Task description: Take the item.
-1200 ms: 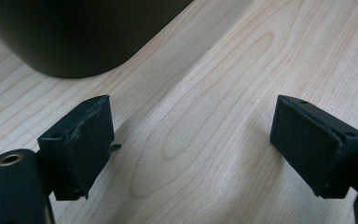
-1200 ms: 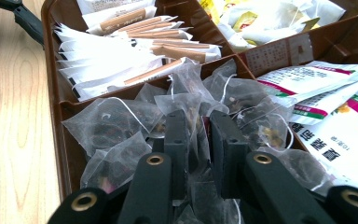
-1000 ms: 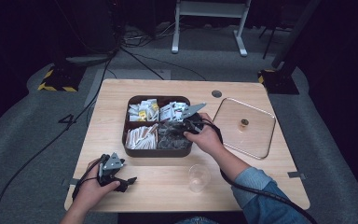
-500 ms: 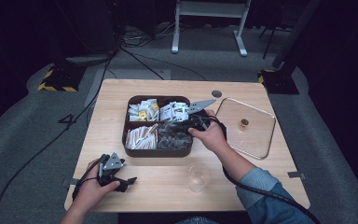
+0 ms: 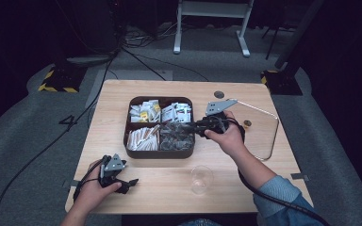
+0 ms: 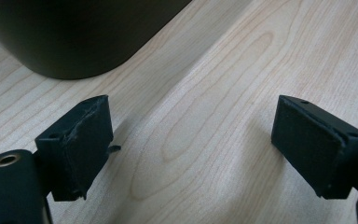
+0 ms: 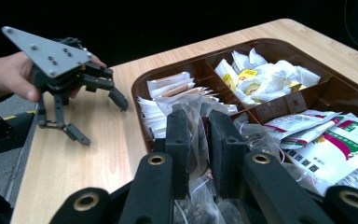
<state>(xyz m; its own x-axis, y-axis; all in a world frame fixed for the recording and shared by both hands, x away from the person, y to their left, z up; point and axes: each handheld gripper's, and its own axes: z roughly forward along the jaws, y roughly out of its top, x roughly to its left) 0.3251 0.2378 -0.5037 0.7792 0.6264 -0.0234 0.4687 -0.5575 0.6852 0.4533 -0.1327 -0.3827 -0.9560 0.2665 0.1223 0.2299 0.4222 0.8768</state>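
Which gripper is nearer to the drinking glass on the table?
Right. The right gripper is over the compartment tray, just beyond the drinking glass; the left gripper rests farther off, toward the table's left side.

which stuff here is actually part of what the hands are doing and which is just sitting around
In the job:
- right tongs, shut on a clear tea bag packet
- divided brown tray it comes from
- probably the small glass, near the tray

Lying about:
- left tongs, open, resting on the table
- glass lid
- white sachets
- yellow and white packets
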